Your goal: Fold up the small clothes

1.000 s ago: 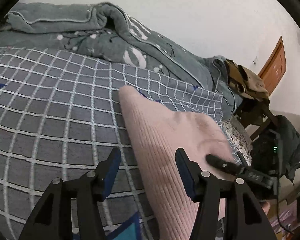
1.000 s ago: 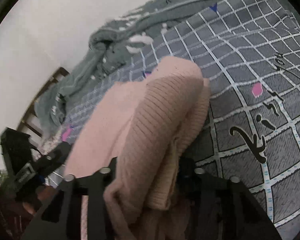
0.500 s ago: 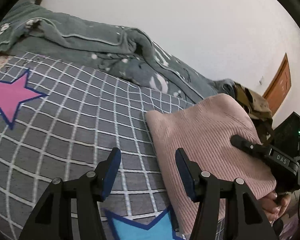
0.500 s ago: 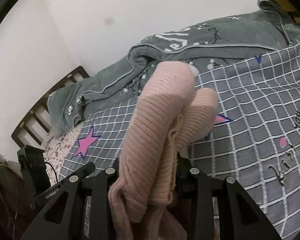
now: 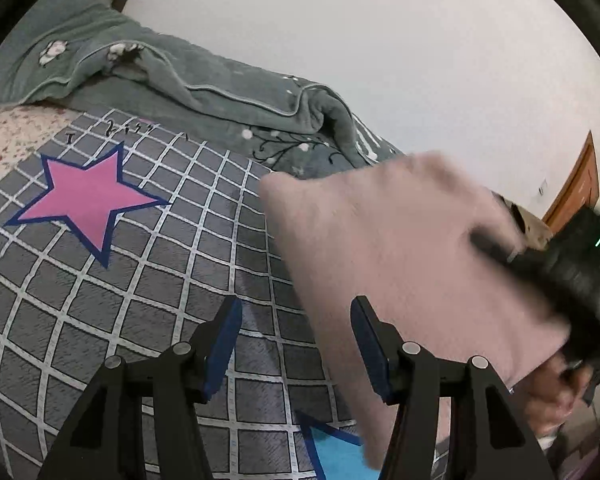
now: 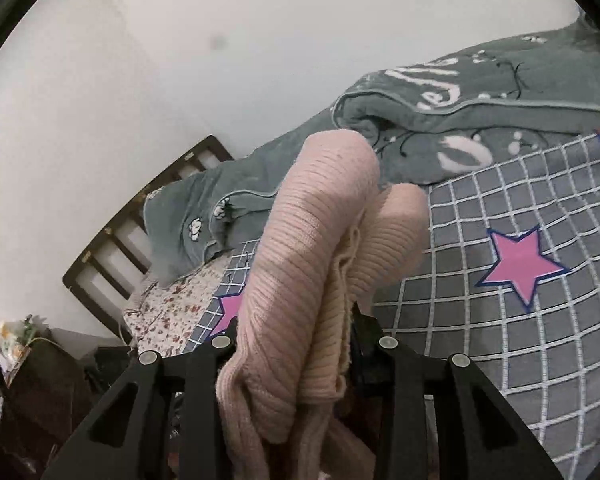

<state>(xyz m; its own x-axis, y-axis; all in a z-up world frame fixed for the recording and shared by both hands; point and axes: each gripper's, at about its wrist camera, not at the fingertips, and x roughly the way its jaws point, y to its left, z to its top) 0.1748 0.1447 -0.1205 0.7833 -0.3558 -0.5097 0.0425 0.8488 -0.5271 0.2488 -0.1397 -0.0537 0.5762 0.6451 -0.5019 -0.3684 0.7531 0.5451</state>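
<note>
A folded pink ribbed knit garment (image 6: 300,264) is bunched between the black fingers of my right gripper (image 6: 296,332), which is shut on it and holds it above the bed. In the left wrist view the same pink garment (image 5: 388,248) hangs blurred at the right, with the right gripper (image 5: 548,268) and a hand (image 5: 548,396) behind it. My left gripper (image 5: 296,344) stands open over the checked sheet, its blue pads (image 5: 222,344) apart with only the sheet between them; the garment's edge passes behind its right finger.
The bed carries a grey checked sheet (image 5: 100,300) with pink stars (image 5: 86,196) and a blue star (image 5: 336,452). A rumpled grey-green blanket (image 5: 204,92) lies along the white wall. A dark slatted headboard (image 6: 140,216), a floral mattress edge (image 6: 168,300) and a brown door (image 5: 580,188) are in view.
The right gripper has lifted the pink garment off the sheet and carried it across the bed. The left gripper has swung leftward, bringing the pink star into view; its jaws stay apart.
</note>
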